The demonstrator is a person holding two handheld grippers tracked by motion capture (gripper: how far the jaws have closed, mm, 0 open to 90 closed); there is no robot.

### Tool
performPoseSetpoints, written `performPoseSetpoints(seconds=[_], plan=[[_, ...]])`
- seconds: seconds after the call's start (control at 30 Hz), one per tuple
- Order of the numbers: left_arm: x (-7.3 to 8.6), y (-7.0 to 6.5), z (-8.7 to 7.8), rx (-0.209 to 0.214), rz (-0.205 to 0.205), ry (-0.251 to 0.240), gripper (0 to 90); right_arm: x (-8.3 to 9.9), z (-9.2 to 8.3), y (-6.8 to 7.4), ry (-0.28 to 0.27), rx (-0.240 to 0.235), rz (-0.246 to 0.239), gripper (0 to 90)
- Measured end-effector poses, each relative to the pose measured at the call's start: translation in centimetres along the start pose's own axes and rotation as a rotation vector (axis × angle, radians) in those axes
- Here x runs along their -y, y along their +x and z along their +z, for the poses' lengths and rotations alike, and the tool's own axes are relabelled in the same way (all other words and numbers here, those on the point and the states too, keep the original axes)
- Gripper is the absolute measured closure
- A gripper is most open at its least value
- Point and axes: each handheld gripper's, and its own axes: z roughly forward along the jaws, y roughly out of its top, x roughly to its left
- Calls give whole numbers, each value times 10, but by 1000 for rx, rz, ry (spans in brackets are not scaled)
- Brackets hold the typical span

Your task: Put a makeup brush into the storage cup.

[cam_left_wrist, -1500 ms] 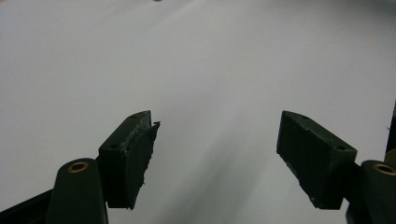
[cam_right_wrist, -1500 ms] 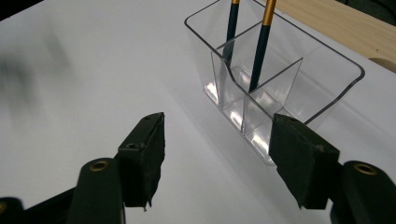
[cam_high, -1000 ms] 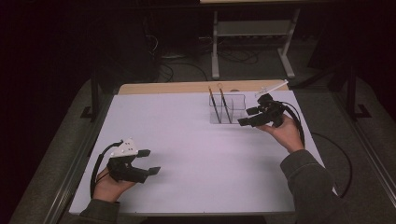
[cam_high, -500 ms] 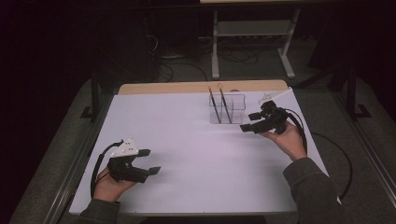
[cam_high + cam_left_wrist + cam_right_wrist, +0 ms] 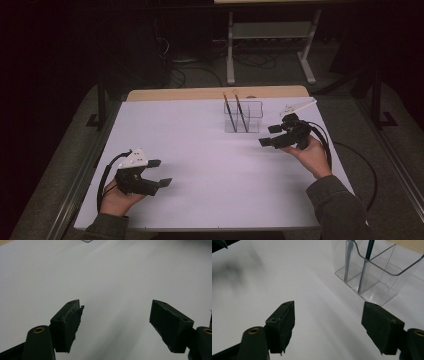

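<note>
Hovering empty with jaws having just been opening wide, right gripper (image 5: 270, 135) sits near clear holder (image 5: 243, 117) with both pencils (image 5: 229, 112) already standing inside; left gripper (image 5: 159, 172) idle, open, empty.

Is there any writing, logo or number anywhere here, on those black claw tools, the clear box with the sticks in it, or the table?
None can be read.
Left gripper and right gripper: plain black jaws, open and empty, no label visible.
Clear holder with two pencils: bare transparent walls; any print on the pencils is too small to tell.
White table: blank surface.
</note>
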Motion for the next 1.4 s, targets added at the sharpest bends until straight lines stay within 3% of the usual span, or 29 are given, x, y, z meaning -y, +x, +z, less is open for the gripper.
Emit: performPoseSetpoints(seconds=[0.67, 1.4], plan=[[0, 1, -1, -5, -12, -12, 244, 22, -4, 12, -24, -3, -2, 238], [2, 1, -2, -2, -20, -18, 244, 57, -14, 24, -58, 32, 6, 219]])
